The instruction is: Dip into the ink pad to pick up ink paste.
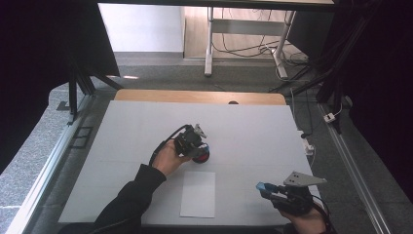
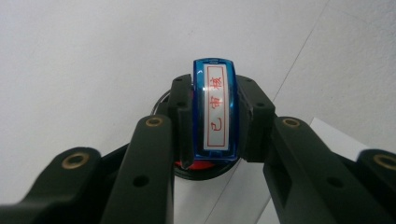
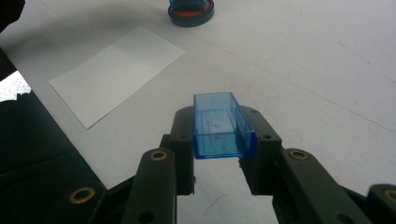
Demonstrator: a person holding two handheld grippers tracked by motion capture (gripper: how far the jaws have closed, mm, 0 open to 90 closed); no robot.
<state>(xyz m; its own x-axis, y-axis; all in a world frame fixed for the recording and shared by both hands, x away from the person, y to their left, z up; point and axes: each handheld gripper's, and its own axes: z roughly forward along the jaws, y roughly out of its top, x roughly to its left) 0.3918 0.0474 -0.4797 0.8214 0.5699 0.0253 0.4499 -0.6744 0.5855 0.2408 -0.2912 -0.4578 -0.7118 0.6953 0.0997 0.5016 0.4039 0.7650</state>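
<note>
Gripping a blue stamp (image 2: pixel 215 109) in the left gripper (image 2: pixel 215 121) and its clear blue cap (image 3: pixel 221 125) in the right gripper (image 3: pixel 218 149).

Left jaws are clamped on the stamp's two sides, its white label with red characters facing the left gripper view; the stamp stands directly over a round black ink pad with a red centre (image 1: pixel 201 155) near the middle of the white table (image 1: pixel 253 131), though contact with the pad cannot be told. Right jaws pinch the hollow cap by its side walls, open side up, low over the table's near right part, well apart from the pad. A white sheet of paper (image 1: pixel 198 193) lies flat between the two grippers, near the front edge.
</note>
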